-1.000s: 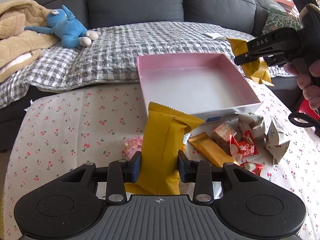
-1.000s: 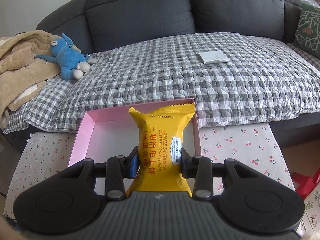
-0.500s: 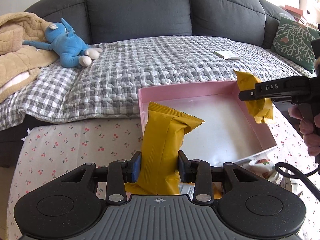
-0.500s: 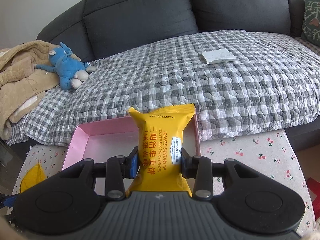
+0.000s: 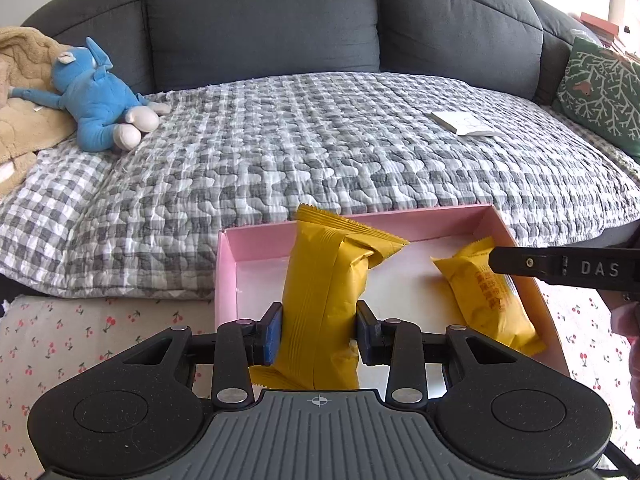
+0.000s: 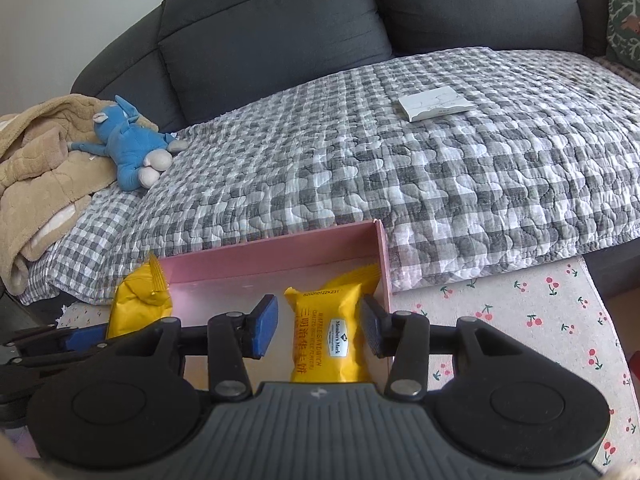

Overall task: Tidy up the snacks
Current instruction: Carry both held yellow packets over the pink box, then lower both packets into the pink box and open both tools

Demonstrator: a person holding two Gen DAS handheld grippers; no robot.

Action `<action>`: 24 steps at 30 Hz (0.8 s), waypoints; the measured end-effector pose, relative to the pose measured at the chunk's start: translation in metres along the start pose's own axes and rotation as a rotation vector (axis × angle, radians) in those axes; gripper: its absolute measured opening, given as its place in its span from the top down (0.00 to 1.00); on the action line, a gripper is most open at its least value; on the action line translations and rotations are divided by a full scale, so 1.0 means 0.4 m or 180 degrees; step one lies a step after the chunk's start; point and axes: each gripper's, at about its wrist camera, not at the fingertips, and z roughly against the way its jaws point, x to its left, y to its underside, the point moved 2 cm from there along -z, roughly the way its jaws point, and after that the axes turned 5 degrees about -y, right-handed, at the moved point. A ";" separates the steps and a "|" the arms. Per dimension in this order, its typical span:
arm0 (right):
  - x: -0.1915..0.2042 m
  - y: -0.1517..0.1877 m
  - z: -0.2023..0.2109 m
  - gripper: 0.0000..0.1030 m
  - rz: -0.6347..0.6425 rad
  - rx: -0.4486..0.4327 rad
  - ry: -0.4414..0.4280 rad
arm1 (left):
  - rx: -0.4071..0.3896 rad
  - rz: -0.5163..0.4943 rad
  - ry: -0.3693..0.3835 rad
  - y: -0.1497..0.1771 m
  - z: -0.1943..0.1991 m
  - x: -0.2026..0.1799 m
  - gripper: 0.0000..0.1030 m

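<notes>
Left wrist view, left to right: tan blanket (image 5: 18, 96) on the sofa's left end, blue plush toy (image 5: 100, 100) lying against it, grey checked quilt (image 5: 320, 140) over the seat, white paper pad (image 5: 466, 123) on the quilt toward the right, green patterned cushion (image 5: 600, 92) at the far right. Cherry-print tablecloth (image 5: 80, 328) on the table in front of the sofa. Pink box (image 5: 226, 276), white inside, sits at the table's far edge against the quilt.

Left gripper (image 5: 318, 330): fingers narrow, both pads pressing a yellow snack pack (image 5: 328, 280), held upright over the box's left half, seam side to camera, no text readable.

Second yellow pack (image 5: 486, 292) lies on the box floor by the right wall, slanted. Black finger marked "DAS" reaches over it from the right.

Right wrist view: right gripper (image 6: 320, 326) jaws are opening; the pack (image 6: 330, 332) sits between the pads, left pad clear of it, right pad just beside it, contact cannot be told. Print reads "Member's Mark", "WAFFLE SANDWICH", code "B20260122K231", plus red Chinese characters. Pack is in the box's right near corner. The left gripper's pack (image 6: 138, 304) shows at the box's left edge.
</notes>
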 end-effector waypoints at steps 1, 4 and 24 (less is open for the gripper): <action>-0.002 0.000 0.001 0.54 -0.0004 -0.0004 0.0003 | 0.0003 0.0007 -0.0010 -0.006 -0.011 -0.004 0.66; -0.009 0.000 0.003 0.50 -0.0027 -0.0002 0.0021 | 0.0014 0.0016 -0.0067 -0.018 -0.037 -0.014 0.66; 0.031 0.000 0.040 0.18 0.0113 -0.0046 0.0087 | 0.0037 0.0016 -0.0215 0.000 -0.026 0.014 0.21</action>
